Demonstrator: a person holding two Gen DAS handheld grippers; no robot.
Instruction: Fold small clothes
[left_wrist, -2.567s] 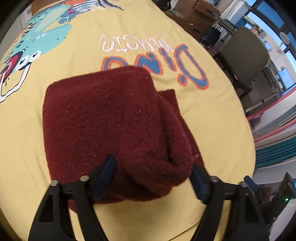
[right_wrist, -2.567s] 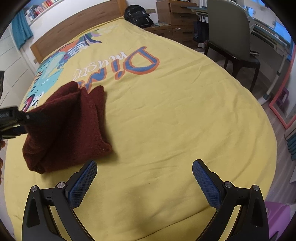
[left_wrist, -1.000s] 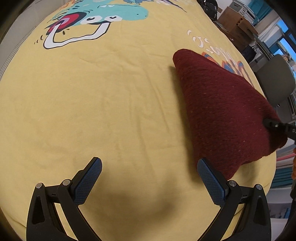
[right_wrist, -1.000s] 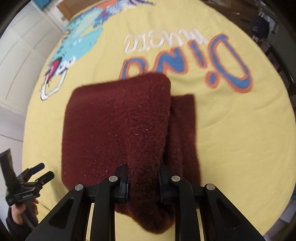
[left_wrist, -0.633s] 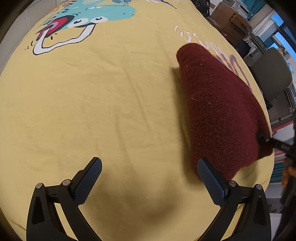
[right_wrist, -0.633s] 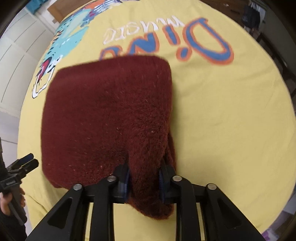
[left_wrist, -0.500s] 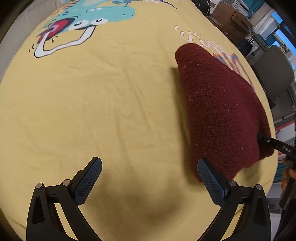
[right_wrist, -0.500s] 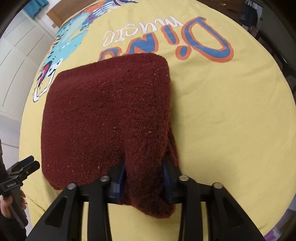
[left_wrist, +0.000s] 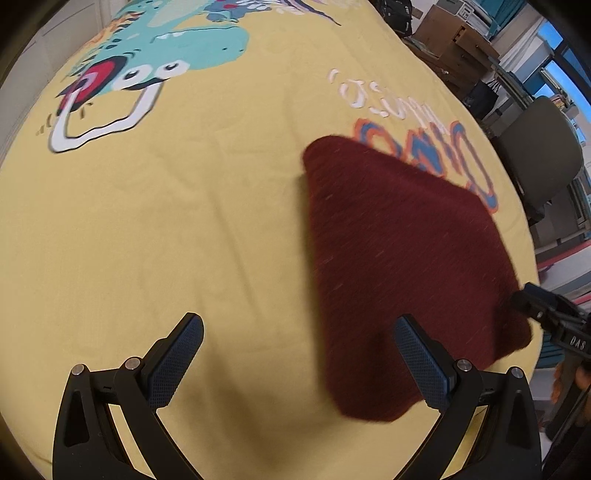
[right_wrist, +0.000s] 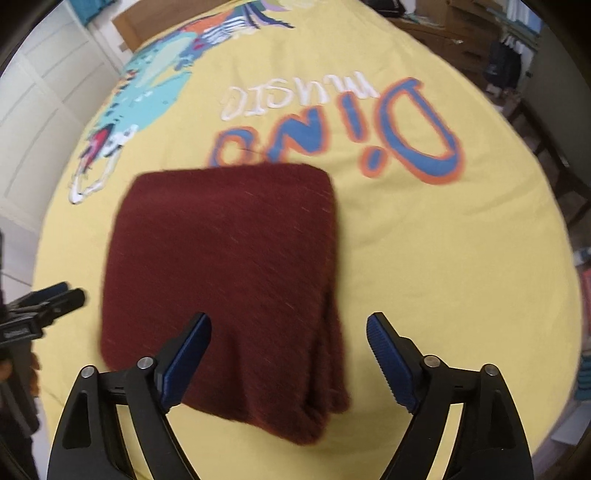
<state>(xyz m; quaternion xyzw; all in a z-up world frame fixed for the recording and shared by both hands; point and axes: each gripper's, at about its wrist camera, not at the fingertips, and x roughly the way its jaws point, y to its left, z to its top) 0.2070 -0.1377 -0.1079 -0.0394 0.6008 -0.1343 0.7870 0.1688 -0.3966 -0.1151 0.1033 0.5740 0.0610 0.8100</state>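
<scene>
Opening, the right gripper (right_wrist: 288, 354) lets the folded cloth (right_wrist: 229, 266) settle; the left gripper (left_wrist: 295, 358) hangs spread, empty.

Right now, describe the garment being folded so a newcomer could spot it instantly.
Start from the yellow bedspread printed with a cartoon dinosaur. Just below its blue-and-orange "Dino" lettering lies the garment, near the bed's front edge, between the right gripper's opening fingers. It is the only loose item there: a fuzzy dark maroon piece folded into a rough square.
</scene>
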